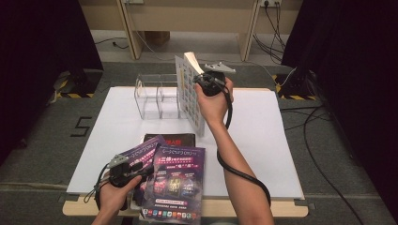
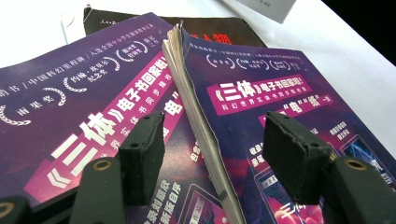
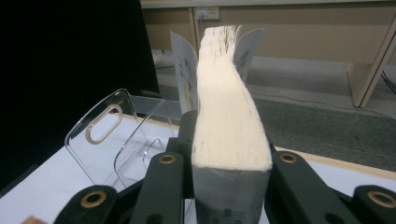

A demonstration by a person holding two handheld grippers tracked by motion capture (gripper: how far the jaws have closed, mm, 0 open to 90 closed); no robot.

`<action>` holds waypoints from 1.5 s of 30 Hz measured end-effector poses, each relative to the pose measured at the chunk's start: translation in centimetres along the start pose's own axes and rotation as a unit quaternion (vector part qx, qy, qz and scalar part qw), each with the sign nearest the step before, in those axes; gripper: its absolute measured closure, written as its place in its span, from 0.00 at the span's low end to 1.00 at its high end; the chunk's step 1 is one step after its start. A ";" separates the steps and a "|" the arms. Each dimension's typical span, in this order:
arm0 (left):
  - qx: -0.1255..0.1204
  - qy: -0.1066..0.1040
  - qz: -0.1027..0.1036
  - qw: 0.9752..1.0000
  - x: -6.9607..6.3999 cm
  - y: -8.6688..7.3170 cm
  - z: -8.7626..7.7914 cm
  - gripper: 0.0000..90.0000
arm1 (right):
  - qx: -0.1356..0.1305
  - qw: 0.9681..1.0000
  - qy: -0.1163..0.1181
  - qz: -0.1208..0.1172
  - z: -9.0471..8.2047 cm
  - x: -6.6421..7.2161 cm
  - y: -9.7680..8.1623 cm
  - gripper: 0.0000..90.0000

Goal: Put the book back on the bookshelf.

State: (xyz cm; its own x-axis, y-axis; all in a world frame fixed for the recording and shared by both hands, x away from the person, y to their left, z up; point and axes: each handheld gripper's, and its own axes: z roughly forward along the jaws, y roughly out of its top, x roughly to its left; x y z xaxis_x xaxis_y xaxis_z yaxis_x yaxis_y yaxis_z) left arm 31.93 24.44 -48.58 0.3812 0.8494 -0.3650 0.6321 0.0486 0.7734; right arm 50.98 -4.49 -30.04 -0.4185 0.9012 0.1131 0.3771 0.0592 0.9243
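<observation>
My right gripper [image 1: 201,79] is raised over the back of the table, shut on a thick white-covered book [image 1: 190,98] that stands upright on its edge. In the right gripper view the book's cream page block [image 3: 229,116] fills the gap between the jaws of the right gripper [image 3: 229,144]. Just left of it stands a clear acrylic rack [image 1: 157,96] [image 3: 112,130]. My left gripper [image 1: 143,169] [image 2: 215,128] hovers open at the table's front, its jaws either side of the page edge of a purple book [image 1: 176,178] [image 2: 261,88].
A second purple book [image 1: 143,154] [image 2: 70,107] lies partly under the first, and a black book [image 1: 171,139] [image 2: 219,28] lies behind both. A white sheet [image 1: 263,140] covers the table. Cables and dark stands sit on the floor at both sides.
</observation>
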 end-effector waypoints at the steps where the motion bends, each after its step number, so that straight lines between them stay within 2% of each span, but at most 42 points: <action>1: 0.000 0.000 0.000 1.000 0.0 0.0 0.0 0.42 | -0.001 1.000 0.000 0.000 0.0 0.0 0.0 0.83; 7: 0.000 0.000 0.002 1.000 -0.1 -0.1 0.0 0.42 | 0.004 1.000 -0.011 -0.008 -0.5 -0.1 -0.6 0.82; 11: 0.001 -0.001 0.003 1.000 -0.2 -0.1 0.0 0.42 | 0.019 1.000 -0.011 0.004 -1.0 -0.5 -1.2 0.80; 16: 0.001 -0.001 0.001 1.000 -0.3 -0.2 0.1 0.42 | 0.016 1.000 -0.015 0.005 -1.5 -0.9 -1.7 0.76; 26: 0.000 0.000 0.003 1.000 -0.2 -0.1 0.0 0.42 | 0.006 1.000 -0.011 0.000 -2.0 -1.0 -1.5 0.70; 33: 0.001 0.001 0.005 1.000 -0.2 -0.1 0.0 0.42 | 0.016 1.000 -0.016 -0.004 -1.7 -0.9 -0.8 0.69; 37: 0.000 0.002 0.006 1.000 -0.2 -0.1 0.0 0.42 | 0.025 1.000 -0.015 -0.001 -1.1 -1.0 -0.6 0.70; 41: -0.001 0.003 0.006 1.000 -0.1 -0.1 -0.1 0.42 | 0.030 0.999 -0.014 0.000 -0.8 -0.9 -0.7 0.81; 45: 0.001 0.002 0.006 1.000 -0.2 -0.1 0.0 0.42 | 0.036 0.999 -0.012 0.002 -0.8 -0.8 -0.5 0.83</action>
State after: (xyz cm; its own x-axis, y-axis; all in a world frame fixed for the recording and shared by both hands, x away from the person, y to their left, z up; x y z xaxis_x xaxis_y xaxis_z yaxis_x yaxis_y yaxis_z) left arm 31.77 24.32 -48.59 0.3871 0.8515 -0.3536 0.6290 0.0366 0.7765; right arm 50.45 -5.56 -30.29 -0.3968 0.9117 0.1065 0.4377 0.0860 0.8950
